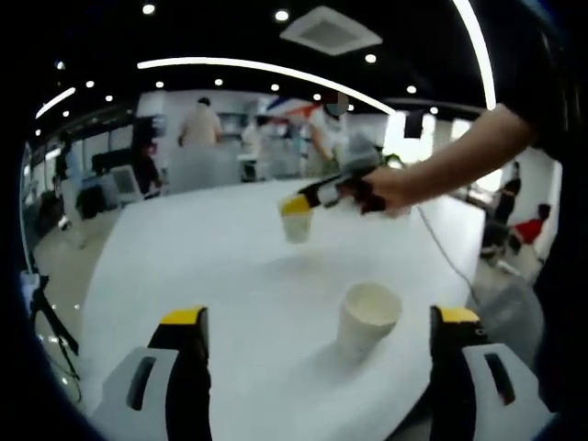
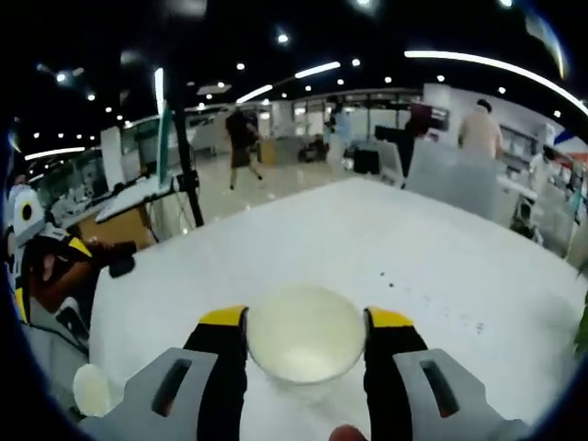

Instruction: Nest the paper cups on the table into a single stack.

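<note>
1. Right gripper: jaws closed on the far paper cup, one jaw at each side of its rim, mouth up. In the left gripper view this cup sits on or just above the tabletop; contact cannot be told.
2. Left gripper: jaws spread wide, empty. The near paper cup stands upright ahead, between the jaws, nearer the right one.
3. Handling, judged: thin paper, light, easily crushed. Grip lightly across the upper wall near the stiffer rim.
</note>
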